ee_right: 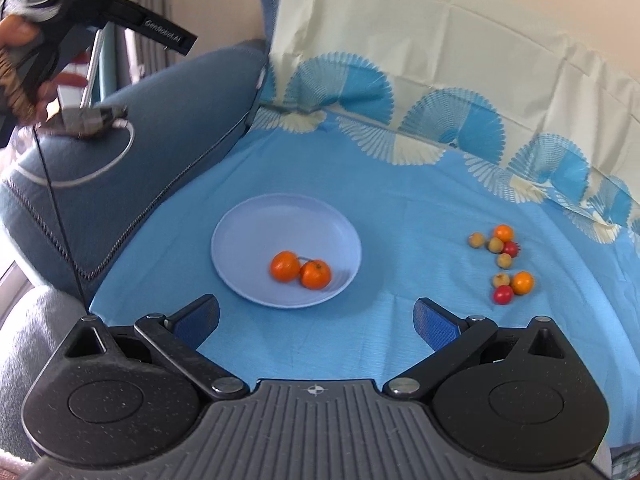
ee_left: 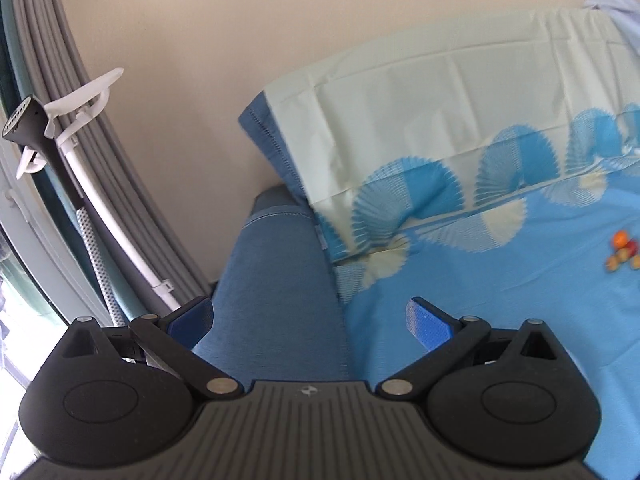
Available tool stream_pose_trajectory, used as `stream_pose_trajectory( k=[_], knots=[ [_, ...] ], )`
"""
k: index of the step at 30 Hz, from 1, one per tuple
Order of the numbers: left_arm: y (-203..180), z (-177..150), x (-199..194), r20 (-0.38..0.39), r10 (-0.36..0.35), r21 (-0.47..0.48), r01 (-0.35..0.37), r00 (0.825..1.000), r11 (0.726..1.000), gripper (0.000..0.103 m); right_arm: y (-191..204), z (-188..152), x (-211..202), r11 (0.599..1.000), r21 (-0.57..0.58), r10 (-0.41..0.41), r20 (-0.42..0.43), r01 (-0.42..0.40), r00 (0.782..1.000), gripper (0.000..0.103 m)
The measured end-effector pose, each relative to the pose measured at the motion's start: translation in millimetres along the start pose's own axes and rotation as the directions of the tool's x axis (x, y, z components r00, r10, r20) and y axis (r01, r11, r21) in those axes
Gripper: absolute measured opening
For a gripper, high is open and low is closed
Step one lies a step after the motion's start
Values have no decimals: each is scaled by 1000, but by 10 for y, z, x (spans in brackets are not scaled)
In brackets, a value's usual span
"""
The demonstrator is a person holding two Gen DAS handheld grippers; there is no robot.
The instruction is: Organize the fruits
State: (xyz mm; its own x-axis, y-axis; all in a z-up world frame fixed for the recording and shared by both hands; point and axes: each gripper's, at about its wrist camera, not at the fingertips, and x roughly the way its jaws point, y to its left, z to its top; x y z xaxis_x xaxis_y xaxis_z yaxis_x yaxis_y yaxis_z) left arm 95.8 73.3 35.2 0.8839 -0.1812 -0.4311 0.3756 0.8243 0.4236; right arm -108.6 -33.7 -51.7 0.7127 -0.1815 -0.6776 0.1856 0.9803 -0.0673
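Note:
A pale blue plate (ee_right: 256, 224) lies on the blue sheet (ee_right: 400, 208) and holds two oranges (ee_right: 300, 270). A cluster of small fruits (ee_right: 502, 260), orange, red and tan, lies on the sheet to the plate's right; it also shows at the far right of the left wrist view (ee_left: 622, 254). My right gripper (ee_right: 316, 318) is open and empty, just in front of the plate. My left gripper (ee_left: 310, 320) is open and empty, above the blue sofa arm (ee_left: 276, 280). The left device also shows at the upper left of the right wrist view (ee_right: 100, 12).
A cream and blue cloth (ee_right: 440, 40) covers the sofa back. The dark blue sofa arm (ee_right: 168, 120) rises left of the plate. A clothes steamer and its pole (ee_left: 60, 168) stand by grey curtains at the left.

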Motion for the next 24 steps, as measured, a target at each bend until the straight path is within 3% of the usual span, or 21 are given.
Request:
stream_pose_trajectory(
  k=[8,16,19,24],
  knots=[
    [-617,215,-525,1,-76,21,76,997,997,103,-558,-158,-276,990,132,-62,89,50,994,102],
    [-1455,408,-547,-36,-193,56,195,980,979,103,-1283,-345,-317,952,264,-192,135,152,972,102],
    [-1799,435,-373,-104,-238,64,245,966,967,103,-1550,-396,-236,934,305,-238,144,186,960,102],
    [-2340,439,94,-247,-339,24,356,908,934,103,-2000,-444,72,904,356,-298,127,238,946,102]
  ],
)
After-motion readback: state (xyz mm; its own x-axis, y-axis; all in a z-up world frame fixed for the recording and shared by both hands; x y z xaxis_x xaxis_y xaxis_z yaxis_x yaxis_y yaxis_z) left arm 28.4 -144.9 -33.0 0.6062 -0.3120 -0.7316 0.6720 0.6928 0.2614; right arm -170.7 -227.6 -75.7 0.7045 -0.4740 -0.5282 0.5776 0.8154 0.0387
